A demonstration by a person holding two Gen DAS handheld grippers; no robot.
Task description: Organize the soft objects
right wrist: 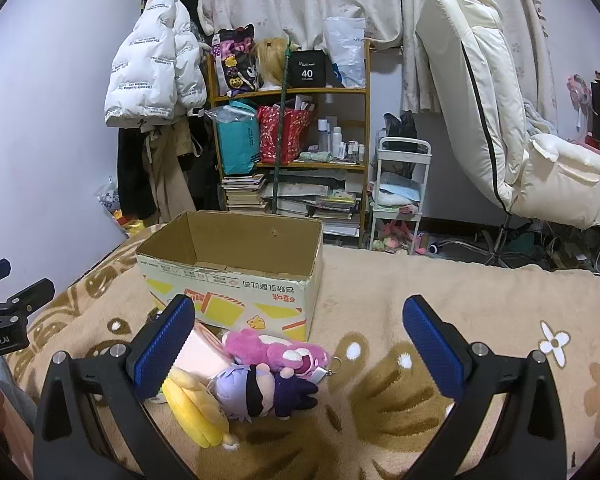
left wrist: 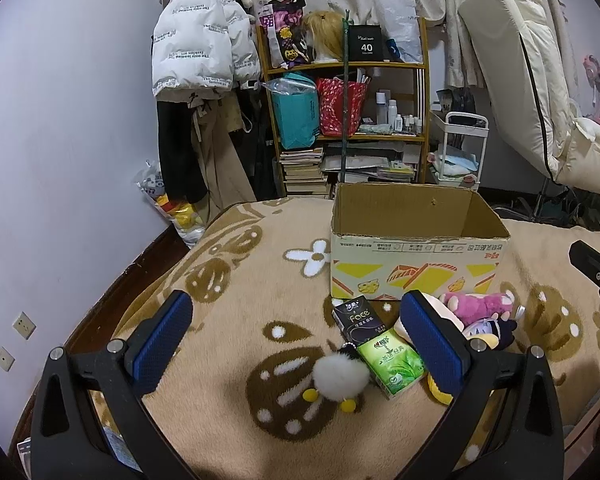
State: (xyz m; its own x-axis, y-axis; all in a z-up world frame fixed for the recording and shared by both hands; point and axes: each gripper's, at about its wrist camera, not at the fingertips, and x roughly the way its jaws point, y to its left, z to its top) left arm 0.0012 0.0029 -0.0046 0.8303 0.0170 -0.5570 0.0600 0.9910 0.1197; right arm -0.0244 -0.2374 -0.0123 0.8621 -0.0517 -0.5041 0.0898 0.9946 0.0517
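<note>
Before the cardboard box [right wrist: 236,280], purple plush doll [right wrist: 264,390] lengthwise left-to-right, head leftward.

An open cardboard box [right wrist: 236,280] stands upright on the bed, looking empty inside. In front of it lies a cluster of soft toys: a pink plush [right wrist: 278,350] on its side just beside the box, a purple-haired doll [right wrist: 260,392] touching it, and a yellow plush [right wrist: 196,408] alongside. Further left lie a white pom-pom [left wrist: 340,374], a green tissue pack [left wrist: 392,362] and a black tissue pack [left wrist: 358,316].
</note>
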